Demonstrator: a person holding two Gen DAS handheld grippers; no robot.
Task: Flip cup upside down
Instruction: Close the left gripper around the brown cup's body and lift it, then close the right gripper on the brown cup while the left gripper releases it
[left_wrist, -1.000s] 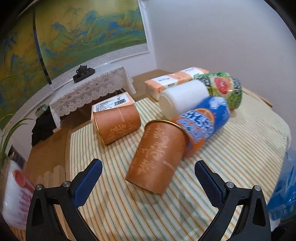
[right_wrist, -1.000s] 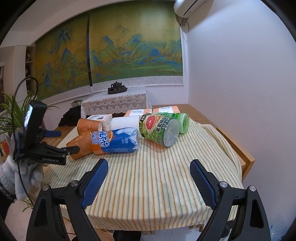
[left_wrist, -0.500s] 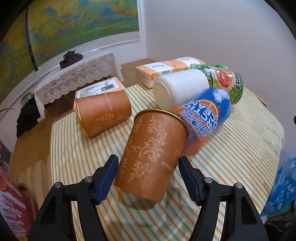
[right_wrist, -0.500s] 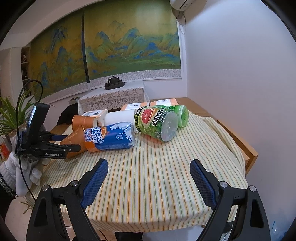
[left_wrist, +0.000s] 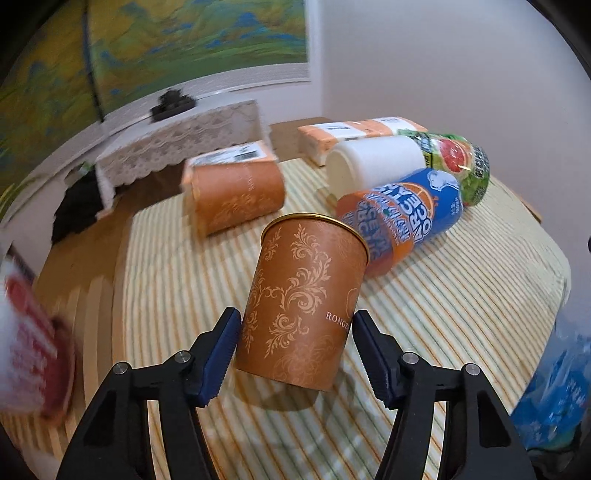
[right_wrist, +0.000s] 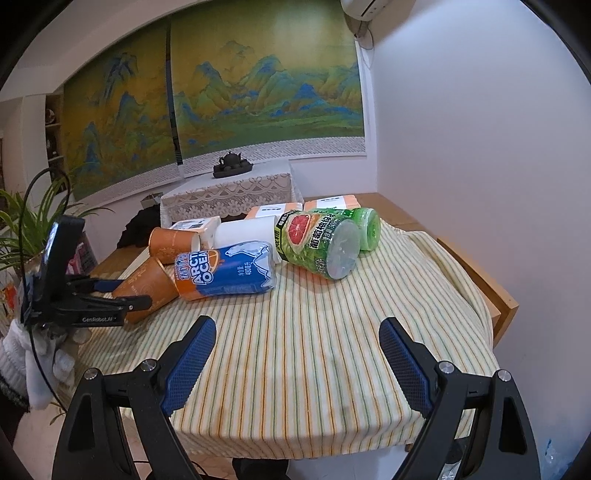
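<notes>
An orange paper cup with a gold rim and scroll pattern (left_wrist: 306, 302) sits between the pads of my left gripper (left_wrist: 295, 339), which is shut on its lower part. The cup is raised a little above the striped tablecloth (left_wrist: 461, 295), its shadow below it, rim pointing away and upward. In the right wrist view the same cup (right_wrist: 147, 284) lies tilted in the left gripper (right_wrist: 110, 295) at the table's left side. My right gripper (right_wrist: 295, 354) is open and empty over the near part of the tablecloth (right_wrist: 332, 332).
A second orange cup (left_wrist: 236, 195) lies on its side behind. A blue-orange Arctic Ocean can (left_wrist: 402, 218), a white roll (left_wrist: 373, 162) and a green grapefruit can (left_wrist: 458, 162) lie at the right. Tissue packs (left_wrist: 354, 133) sit at the back. The table edge (right_wrist: 480, 280) is at the right.
My left gripper closed from wide open onto the orange cup, and the cup has turned more upright and lifted a little. The right gripper stayed open, nearly still.
</notes>
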